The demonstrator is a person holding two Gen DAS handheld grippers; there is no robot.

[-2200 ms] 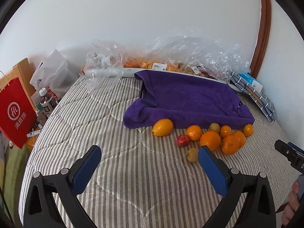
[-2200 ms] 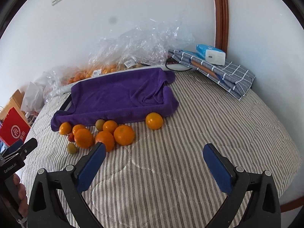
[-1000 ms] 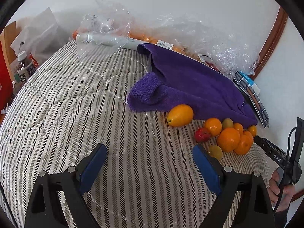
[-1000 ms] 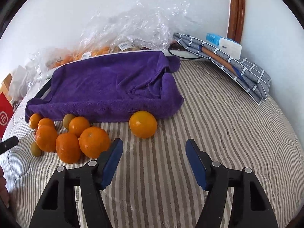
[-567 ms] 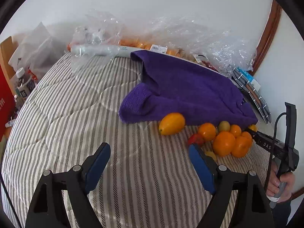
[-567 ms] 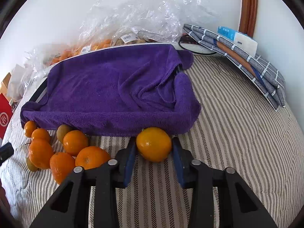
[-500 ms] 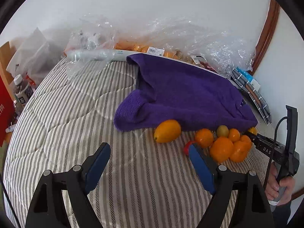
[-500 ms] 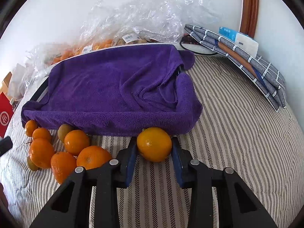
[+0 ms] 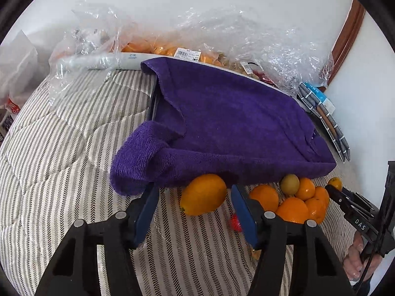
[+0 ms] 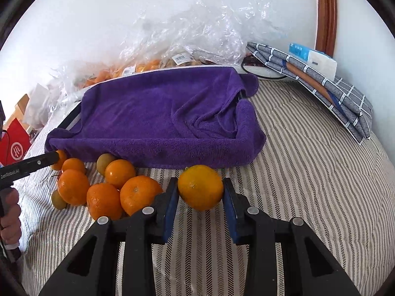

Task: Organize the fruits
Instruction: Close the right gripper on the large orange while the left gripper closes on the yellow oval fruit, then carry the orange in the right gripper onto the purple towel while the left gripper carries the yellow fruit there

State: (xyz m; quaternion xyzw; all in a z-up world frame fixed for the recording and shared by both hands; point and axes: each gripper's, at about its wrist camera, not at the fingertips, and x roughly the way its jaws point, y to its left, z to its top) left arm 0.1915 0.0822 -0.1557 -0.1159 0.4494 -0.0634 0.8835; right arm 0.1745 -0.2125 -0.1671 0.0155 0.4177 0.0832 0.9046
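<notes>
Left hand-held gripper (image 9: 195, 204) brackets a yellow-orange oval fruit (image 9: 203, 194); right hand-held gripper (image 10: 199, 192) clamps a round orange (image 10: 200, 187).
Left pads stand apart from the oval fruit on the striped bed quilt (image 9: 61, 153), jaws half-spread. A cluster of small oranges (image 10: 103, 190) lies between both, below the purple towel-draped tray (image 10: 163, 116).

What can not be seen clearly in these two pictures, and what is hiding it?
- Tray under the purple towel: hidden in both views; only a dark edge shows.
- Small red fruit: left wrist view, mostly behind the left gripper.
- Fruits in the plastic bags: blurred by crinkled film.
- Text on the blue box: too small.
</notes>
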